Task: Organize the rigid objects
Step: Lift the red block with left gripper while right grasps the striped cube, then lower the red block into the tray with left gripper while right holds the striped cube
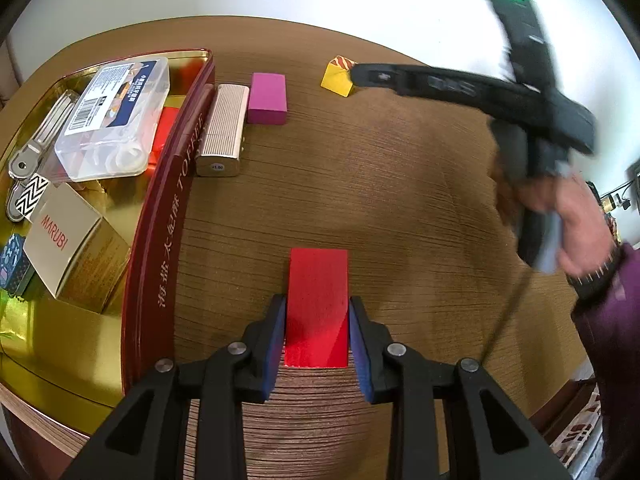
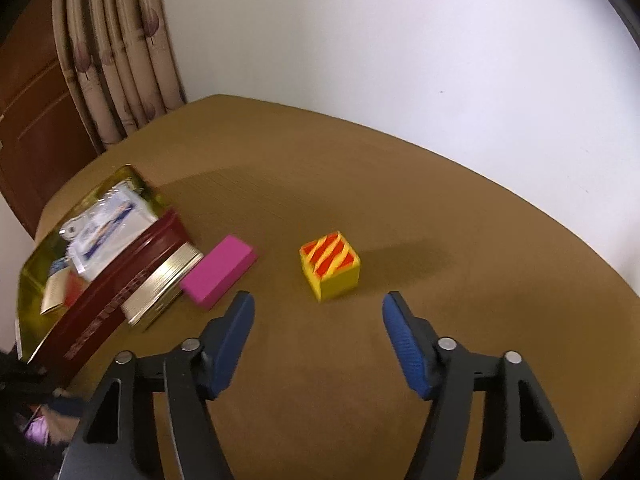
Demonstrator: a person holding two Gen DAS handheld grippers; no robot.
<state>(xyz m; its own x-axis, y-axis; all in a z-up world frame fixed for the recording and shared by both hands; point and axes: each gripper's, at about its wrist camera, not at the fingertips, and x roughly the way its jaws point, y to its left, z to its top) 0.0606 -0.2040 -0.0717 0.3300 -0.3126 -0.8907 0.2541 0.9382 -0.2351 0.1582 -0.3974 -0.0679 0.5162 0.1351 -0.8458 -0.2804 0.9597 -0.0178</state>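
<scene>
Brown desk (image 1: 400, 200) against a white wall. Left gripper (image 1: 318, 312) had its jaws clamped on a red block (image 1: 318, 300) lying on the desk. Right gripper (image 2: 318, 304) hung over the desk with jaws apart and nothing between them, a yellow cube (image 2: 330, 270) just ahead. Pink block (image 2: 218, 276) lay beside a ribbed silver case (image 2: 160, 294), which touched the outer wall of a red tin (image 1: 160, 264) full of boxes.
</scene>
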